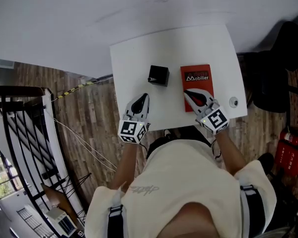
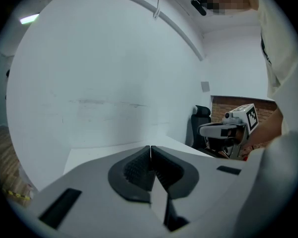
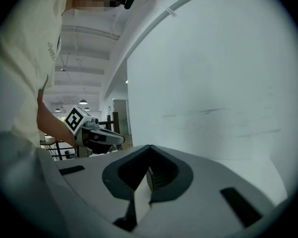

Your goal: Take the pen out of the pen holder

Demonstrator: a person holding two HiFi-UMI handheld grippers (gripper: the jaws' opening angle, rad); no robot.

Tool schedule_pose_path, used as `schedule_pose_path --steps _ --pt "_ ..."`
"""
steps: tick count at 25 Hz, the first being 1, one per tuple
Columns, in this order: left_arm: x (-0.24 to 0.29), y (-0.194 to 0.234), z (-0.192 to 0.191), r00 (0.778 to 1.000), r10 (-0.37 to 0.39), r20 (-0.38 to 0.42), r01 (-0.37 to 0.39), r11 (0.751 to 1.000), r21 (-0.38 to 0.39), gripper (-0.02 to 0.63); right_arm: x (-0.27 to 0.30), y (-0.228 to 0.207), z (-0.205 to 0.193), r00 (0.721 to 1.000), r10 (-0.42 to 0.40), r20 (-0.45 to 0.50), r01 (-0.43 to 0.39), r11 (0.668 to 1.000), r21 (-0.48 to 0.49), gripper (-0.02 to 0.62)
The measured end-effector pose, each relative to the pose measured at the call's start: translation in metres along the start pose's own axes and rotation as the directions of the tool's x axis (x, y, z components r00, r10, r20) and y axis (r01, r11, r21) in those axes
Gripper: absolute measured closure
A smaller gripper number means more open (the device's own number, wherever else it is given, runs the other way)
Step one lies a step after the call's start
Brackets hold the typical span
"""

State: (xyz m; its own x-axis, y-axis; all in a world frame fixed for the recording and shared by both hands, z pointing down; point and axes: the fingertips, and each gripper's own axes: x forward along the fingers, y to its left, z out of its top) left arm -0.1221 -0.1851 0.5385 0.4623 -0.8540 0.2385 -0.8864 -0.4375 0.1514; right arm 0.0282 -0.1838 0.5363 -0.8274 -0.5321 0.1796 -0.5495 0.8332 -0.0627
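A small black box, the pen holder (image 1: 158, 75), stands on the white table (image 1: 134, 58) near its middle. No pen shows in it from the head view. My left gripper (image 1: 144, 96) is at the table's near edge, just short of the holder and a little to its left, jaws shut and empty. Over the lower part of a red book (image 1: 197, 78) beside the holder hovers my right gripper (image 1: 187, 92), shut and empty too. The left gripper view shows shut jaws (image 2: 150, 151) aimed at the white wall; the right gripper view shows the same (image 3: 149, 151).
A small round white object (image 1: 233, 102) lies by the table's right edge. A black chair (image 1: 278, 68) and a red fire extinguisher (image 1: 290, 155) stand to the right. A black stair railing (image 1: 20, 133) runs along the left over wooden floor.
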Motion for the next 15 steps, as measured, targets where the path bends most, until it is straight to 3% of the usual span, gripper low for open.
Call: schedule_pose_path --steps 7,15 --pt "0.032 0.004 0.020 0.997 0.076 0.007 -0.076 0.997 0.016 0.588 0.014 -0.026 0.003 0.997 0.079 0.008 -0.079 0.997 0.016 0.589" --pt "0.044 0.008 0.012 0.996 0.080 -0.025 -0.081 0.997 -0.005 0.586 0.023 -0.032 -0.009 0.995 0.099 -0.014 -0.098 0.994 0.044 0.589"
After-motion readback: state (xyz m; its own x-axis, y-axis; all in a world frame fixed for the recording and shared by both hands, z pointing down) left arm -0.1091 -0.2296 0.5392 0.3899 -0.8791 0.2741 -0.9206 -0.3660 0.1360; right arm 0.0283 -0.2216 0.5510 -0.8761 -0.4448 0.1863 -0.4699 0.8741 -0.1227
